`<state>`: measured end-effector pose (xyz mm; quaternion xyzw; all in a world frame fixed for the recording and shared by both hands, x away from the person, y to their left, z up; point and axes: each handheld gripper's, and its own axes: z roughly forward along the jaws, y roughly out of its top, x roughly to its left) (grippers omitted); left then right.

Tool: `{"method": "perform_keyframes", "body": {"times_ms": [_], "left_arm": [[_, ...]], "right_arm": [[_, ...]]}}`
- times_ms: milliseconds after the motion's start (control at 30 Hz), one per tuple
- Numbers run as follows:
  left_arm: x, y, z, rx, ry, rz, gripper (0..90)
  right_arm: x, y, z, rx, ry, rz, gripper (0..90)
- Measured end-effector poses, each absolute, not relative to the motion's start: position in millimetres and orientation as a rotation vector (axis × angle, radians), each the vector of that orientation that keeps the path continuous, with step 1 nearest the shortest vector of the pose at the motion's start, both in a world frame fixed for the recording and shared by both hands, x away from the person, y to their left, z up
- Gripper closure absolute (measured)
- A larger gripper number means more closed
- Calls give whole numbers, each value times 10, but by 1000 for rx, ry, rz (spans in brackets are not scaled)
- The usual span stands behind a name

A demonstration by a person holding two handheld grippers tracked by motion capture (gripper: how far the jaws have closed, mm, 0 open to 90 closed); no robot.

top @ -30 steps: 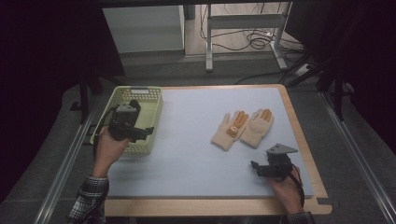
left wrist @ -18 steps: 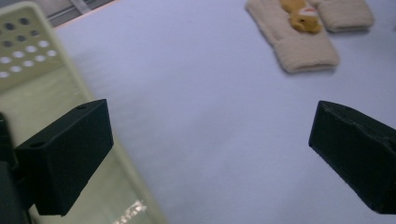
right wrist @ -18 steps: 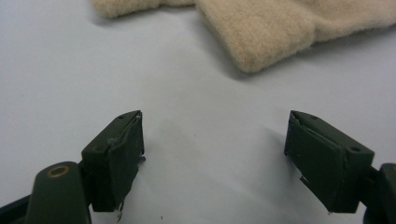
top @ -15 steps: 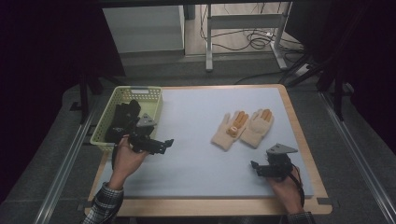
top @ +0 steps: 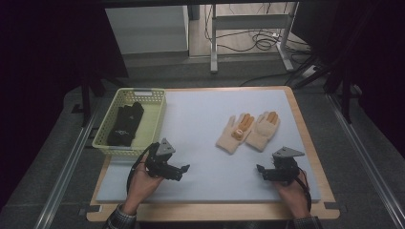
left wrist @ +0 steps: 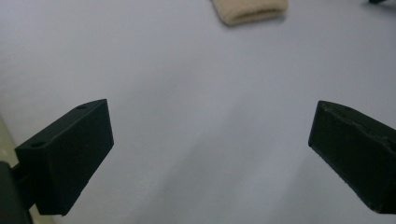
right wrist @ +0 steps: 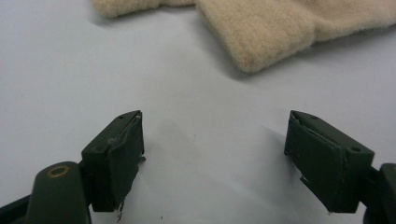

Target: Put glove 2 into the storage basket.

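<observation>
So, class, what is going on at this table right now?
A person holds a two-jaw gripper in each hand over a pale mat. The left gripper and the right gripper are both open and empty. A pair of beige gloves lies on the mat ahead of the right gripper. Dark gloves lie in the yellow basket.

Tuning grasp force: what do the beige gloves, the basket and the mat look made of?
Beige gloves: soft knit or fleece, fuzzy nap in the right gripper view; orange patches look like a grip coating. Basket: pale yellow-green perforated walls, likely moulded plastic. Mat: matte pale grey-blue, no glare, probably foam or felt.
</observation>
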<state>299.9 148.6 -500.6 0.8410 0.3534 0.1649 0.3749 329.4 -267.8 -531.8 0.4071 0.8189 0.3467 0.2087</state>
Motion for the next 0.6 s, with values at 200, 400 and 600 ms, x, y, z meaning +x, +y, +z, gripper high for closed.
{"method": "perform_keyframes", "body": {"times_ms": [200, 400, 600], "left_arm": [[2929, 1523, -5203, 2144, 943, 392, 5], [2890, 1615, -5369, 2143, 995, 396, 7], [2878, 1670, -5510, 2169, 1032, 417, 7]], "right_arm": [[3294, -2678, -5318, 1133, 2278, 964, 195], [3295, -2679, -5318, 1132, 2279, 964, 194], [3295, -2679, -5317, 1133, 2279, 964, 195]]}}
